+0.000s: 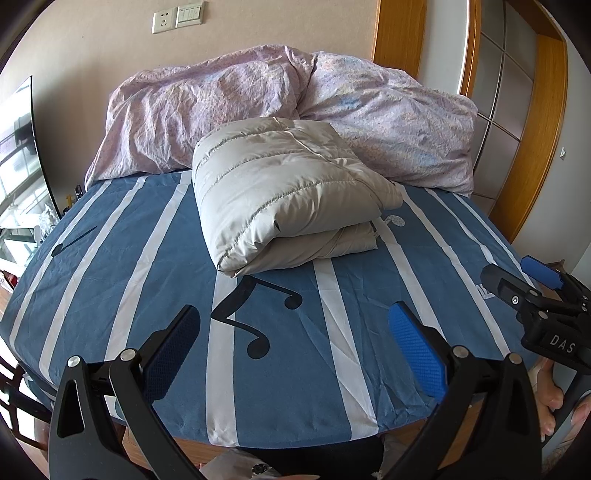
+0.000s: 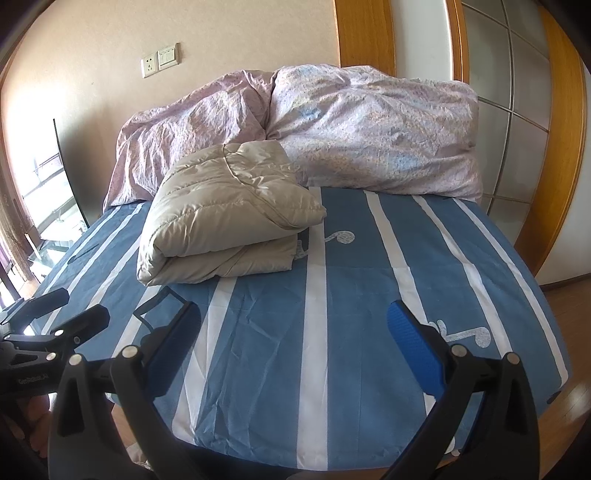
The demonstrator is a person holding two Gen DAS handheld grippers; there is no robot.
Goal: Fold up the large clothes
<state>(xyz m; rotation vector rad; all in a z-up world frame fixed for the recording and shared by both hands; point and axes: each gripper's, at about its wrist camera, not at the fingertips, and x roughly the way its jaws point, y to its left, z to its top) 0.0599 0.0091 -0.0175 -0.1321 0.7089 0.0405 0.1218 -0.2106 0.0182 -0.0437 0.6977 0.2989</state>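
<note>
Nearest, at the foot of the bed, the left gripper (image 1: 293, 350) hangs over the near edge with its two fingers spread wide and nothing between them; its blue pads (image 1: 415, 350) face each other across bare sheet. Just to its right, the right gripper (image 2: 293, 347) is level with it, also spread wide and holding nothing. Each shows in the other's view: the right one at the right edge of the left wrist camera, the left one at the left edge of the right wrist camera.

Under and beyond them lies the bed sheet (image 1: 147, 258), blue with white stripes and black musical notes, lightly creased.

Farther up the bed, roughly at its middle and a little to the left, sits the beige quilted jacket (image 1: 284, 192), folded into a thick bundle with its rounded fold toward the near left. It rests flat on the sheet, well apart from both grippers.

Behind it, touching its far side, a rumpled pinkish duvet (image 2: 369, 129) is heaped along the head of the bed. On the wall beyond are a socket and switch plate (image 1: 177, 16).
</note>
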